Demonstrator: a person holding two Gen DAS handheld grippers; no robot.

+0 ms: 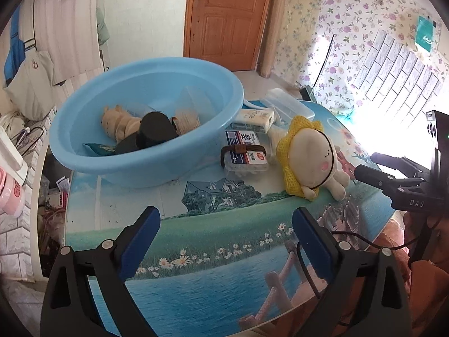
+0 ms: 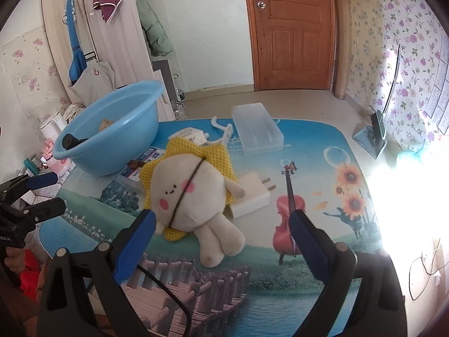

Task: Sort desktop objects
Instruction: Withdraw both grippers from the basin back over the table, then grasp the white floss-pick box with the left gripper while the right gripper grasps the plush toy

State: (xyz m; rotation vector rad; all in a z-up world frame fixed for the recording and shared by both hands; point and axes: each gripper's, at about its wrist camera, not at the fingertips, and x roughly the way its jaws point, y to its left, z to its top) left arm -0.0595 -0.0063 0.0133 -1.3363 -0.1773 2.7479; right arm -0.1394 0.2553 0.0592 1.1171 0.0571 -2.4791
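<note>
Nearest: left gripper (image 1: 226, 224) spread wide over the bare picture mat (image 1: 213, 219), nothing between the blue pads. Right gripper (image 2: 223, 224) likewise spread apart and empty, the plush toy (image 2: 190, 196) lying partly in the gap but not pinched; looks lined up for a grab there.

Just past the fingers: toy flat on its back, face up, yellow knitted frill under it, a thin black band across the face. Legs toward the near edge of the table, so an approach from this side meets soft parts first. White charger (image 2: 252, 193) touching the toy's far side, prongs pointing away; likely to be nudged if the toy is dragged instead of lifted.

Further back: small clear boxes with labels (image 1: 247, 158), one with a dark strap around it, crowded against the blue basin (image 1: 146, 118) and close beside the toy. Tissue pack (image 1: 255, 116) and clear lidded case (image 2: 258, 130) behind those, near the far edge.

Basin at far left of the mat, close to the table edge, already holding a tan plush, black cylinders and a packet; evidently the collecting place. Wide rim, open top, free air above for a drop. Clearest room: the near strip of mat and the right side with the violin print.
</note>
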